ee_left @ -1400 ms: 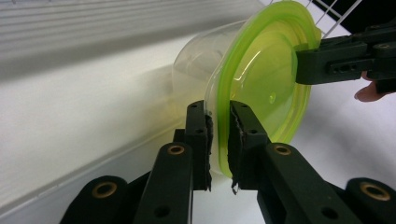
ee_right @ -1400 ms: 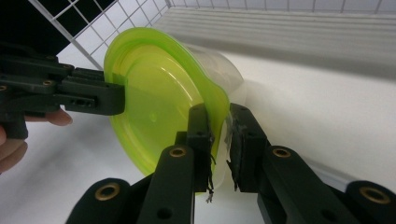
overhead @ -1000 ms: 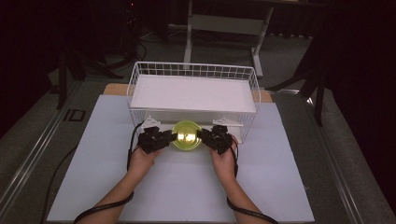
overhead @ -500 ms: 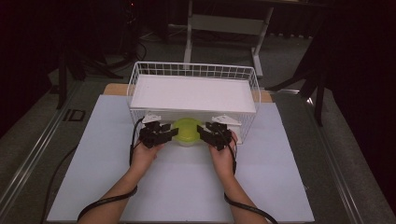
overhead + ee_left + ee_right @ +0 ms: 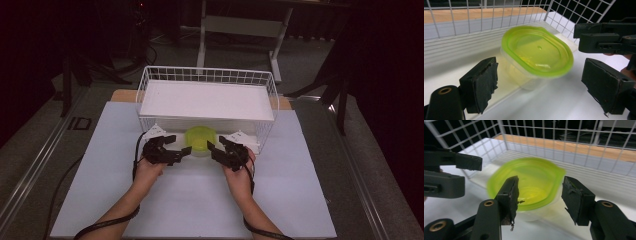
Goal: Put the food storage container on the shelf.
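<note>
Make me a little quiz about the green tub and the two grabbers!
1. True or false: the container wears a green lid.
2. What stands right behind the container? A) white wire basket B) red bucket C) cardboard box
3. Fill in: the jaws of the left gripper and the right gripper are both ____.

Key: 1 true; 2 A; 3 open

Black tongs (image 5: 183, 150), frayed black pads (image 5: 484, 82), brass-ringed holes, trailing cables.
</note>
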A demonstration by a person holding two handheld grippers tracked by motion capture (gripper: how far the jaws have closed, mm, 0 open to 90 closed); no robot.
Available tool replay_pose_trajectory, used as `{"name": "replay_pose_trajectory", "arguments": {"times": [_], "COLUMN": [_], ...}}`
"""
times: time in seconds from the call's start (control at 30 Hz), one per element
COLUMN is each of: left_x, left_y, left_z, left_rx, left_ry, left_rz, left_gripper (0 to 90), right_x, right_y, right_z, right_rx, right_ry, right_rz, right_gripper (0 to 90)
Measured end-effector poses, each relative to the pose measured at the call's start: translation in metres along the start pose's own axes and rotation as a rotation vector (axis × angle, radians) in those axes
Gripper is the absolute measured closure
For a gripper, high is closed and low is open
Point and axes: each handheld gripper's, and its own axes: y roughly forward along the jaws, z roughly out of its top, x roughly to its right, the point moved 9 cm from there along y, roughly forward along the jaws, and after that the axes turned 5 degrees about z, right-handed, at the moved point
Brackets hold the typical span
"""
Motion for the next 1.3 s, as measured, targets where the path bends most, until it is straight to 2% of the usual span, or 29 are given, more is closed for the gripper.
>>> {"name": "replay_pose_trajectory", "arguments": {"times": [0.03,0.1,0.17,0.2,0.27,0.33,0.37,0.43,0.53,0.7,0.9,1.0,1.13,1.3], "left_x": [0.002,0.008,0.014,0.016,0.017,0.019,0.018,0.016,0.012,0.009,0.010,0.011,0.012,0.013], "left_y": [-0.004,-0.011,-0.019,-0.024,-0.033,-0.042,-0.045,-0.047,-0.048,-0.047,-0.046,-0.046,-0.046,-0.048], "left_z": [-0.002,-0.009,-0.016,-0.019,-0.025,-0.030,-0.032,-0.036,-0.043,-0.048,-0.051,-0.050,-0.052,-0.051], "left_rx": [0.007,-0.008,-0.009,-0.004,0.009,0.031,0.045,0.057,0.047,0.046,0.046,0.049,0.042,0.053], "left_ry": [-0.001,-0.005,0.006,0.016,0.039,0.046,0.059,0.061,0.048,0.038,0.046,0.039,0.065,0.069], "left_rz": [-0.010,-0.057,-0.096,-0.098,-0.070,-0.062,-0.046,-0.020,0.009,0.009,0.013,-0.001,0.010,0.002], "left_gripper": [12.8,4.0,1.7,1.7,1.7,1.7,1.7,1.7,1.7,1.7,1.7,1.7,1.8,1.7], "right_x": [-0.003,-0.010,-0.017,-0.019,-0.021,-0.023,-0.024,-0.025,-0.028,-0.030,-0.019,-0.015,-0.016,-0.016], "right_y": [-0.001,-0.004,-0.005,-0.006,-0.007,-0.005,-0.002,0.004,0.015,0.028,0.039,0.044,0.051,0.060], "right_z": [-0.001,-0.007,-0.014,-0.017,-0.023,-0.030,-0.035,-0.042,-0.049,-0.047,-0.039,-0.036,-0.035,-0.031], "right_rx": [0.001,-0.011,-0.026,-0.034,-0.042,-0.070,-0.087,-0.128,-0.161,-0.148,-0.144,-0.144,-0.157,-0.155], "right_ry": [0.004,0.003,-0.013,-0.022,-0.016,-0.014,-0.024,-0.021,-0.001,0.017,0.046,0.048,0.042,0.037], "right_rz": [0.008,0.016,0.033,0.038,0.045,0.050,0.048,0.044,0.043,0.027,-0.006,-0.018,-0.019,-0.034], "right_gripper": [47.7,52.8,57.6,60.8,67.8,79.1,88.9,89.9,90.0,90.0,90.0,90.0,90.0,89.9]}}
